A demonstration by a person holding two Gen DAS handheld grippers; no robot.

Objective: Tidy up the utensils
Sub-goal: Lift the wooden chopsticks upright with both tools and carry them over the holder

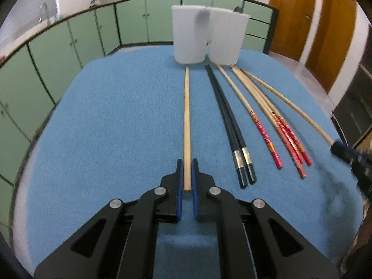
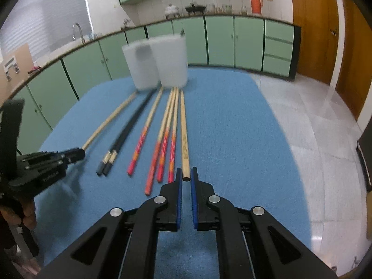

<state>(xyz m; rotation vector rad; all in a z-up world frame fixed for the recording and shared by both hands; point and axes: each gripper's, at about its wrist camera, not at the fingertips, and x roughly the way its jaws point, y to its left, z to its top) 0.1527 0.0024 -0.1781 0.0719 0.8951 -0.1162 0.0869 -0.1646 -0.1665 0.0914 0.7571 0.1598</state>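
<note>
Wooden chopsticks lie in a row on the blue cloth, tips toward two white cups. Pickup step, I judge — left gripper straddles the leftmost stick, right gripper the rightmost, fingers slightly spread, not yet pinching. Next: close, lift, tip into a cup.

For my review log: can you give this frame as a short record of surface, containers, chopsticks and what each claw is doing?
surface: blue mat
containers: two white cups side by side at the far end
loose chopsticks: black pair, four red-ended
left claw: jaws either side of plain wooden chopstick
right claw: jaws either side of printed wooden chopstick
grip: neither visibly closed tight
</note>
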